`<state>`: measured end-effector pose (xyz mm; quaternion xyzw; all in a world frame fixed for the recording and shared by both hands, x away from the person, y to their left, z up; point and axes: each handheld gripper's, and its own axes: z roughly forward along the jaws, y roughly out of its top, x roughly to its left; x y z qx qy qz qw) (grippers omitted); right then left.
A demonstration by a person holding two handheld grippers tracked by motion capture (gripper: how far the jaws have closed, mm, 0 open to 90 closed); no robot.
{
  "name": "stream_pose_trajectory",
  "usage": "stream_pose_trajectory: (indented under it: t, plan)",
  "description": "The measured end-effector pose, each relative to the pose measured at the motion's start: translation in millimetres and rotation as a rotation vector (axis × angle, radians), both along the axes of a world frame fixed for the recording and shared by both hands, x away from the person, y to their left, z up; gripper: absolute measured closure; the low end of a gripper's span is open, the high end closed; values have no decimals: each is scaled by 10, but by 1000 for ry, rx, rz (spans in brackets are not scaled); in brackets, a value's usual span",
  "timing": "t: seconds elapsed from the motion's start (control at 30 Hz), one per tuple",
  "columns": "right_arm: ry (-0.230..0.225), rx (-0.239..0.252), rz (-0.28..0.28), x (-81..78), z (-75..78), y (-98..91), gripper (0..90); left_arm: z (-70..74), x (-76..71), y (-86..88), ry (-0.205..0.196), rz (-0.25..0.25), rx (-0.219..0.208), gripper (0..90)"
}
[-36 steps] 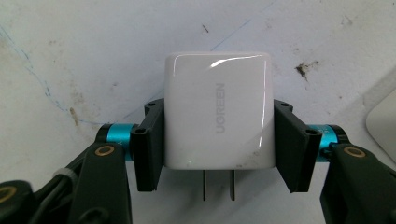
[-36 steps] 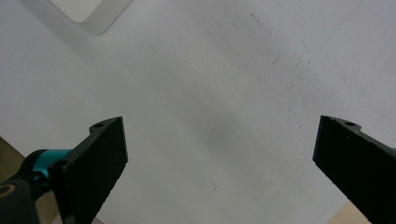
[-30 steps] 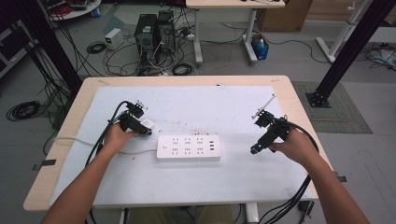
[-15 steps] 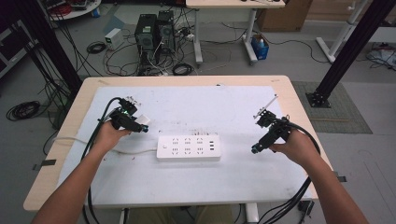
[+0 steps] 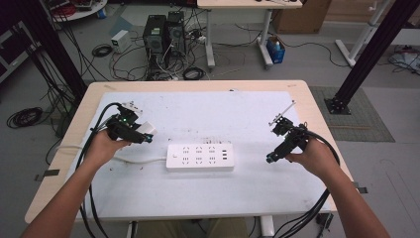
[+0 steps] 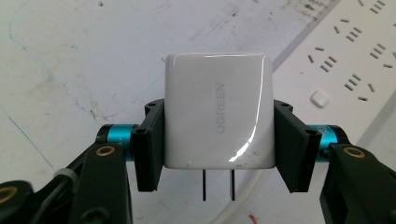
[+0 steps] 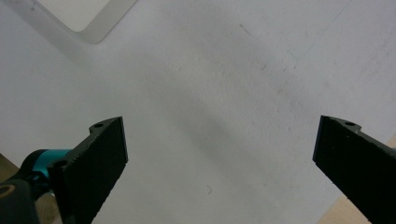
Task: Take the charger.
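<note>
A: What is seen in the high view?

B: A white power strip (image 5: 200,157) is laid flat at the centre of the counter (image 5: 208,104), with its cord run off to the left. The left gripper (image 5: 144,135) is held at the left of the frame, just left of the strip's end, and a white charger (image 5: 145,130) is pinched in it above the counter. The right gripper (image 5: 270,158) is held at the right of the frame, well apart from the strip, tipped toward the lower left.

A: And in the left gripper view?

B: The charger (image 6: 218,110) is clamped at the centre of the frame, one black pad pressed against each of its sides. Its two prongs are pointed toward the bottom of the frame, and a grey logo is printed along its face. The strip (image 6: 355,60) is seen at the upper right, socket holes and a small button facing up; the charger is not plugged into it.

A: And in the right gripper view?

B: The right gripper (image 7: 219,154) is spread wide, with nothing held between its pads and bare counter (image 7: 224,93) under it. A rounded corner of the strip (image 7: 84,14) is seen at the upper left.
</note>
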<state>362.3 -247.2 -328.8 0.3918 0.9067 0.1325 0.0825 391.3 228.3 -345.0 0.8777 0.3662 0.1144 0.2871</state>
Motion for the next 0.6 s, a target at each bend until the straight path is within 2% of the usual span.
stream_pose_trajectory:
  t: [0.1, 0.27, 0.4, 0.6]
  plan:
    - [-7, 3, 0, -4, 12, 7, 24, 123, -98, -34, -14, -35, -6, 426]
    - [-17, 12, 9, -21, 39, 27, 24, 247, -248, -93, -39, -73, -12, 426]
    - [-25, 17, 17, -38, 50, 46, 24, 296, -337, -120, -44, -90, -14, 426]
    - [-30, 7, 23, -72, 45, 63, 24, 315, -396, -161, -56, -111, -20, 426]
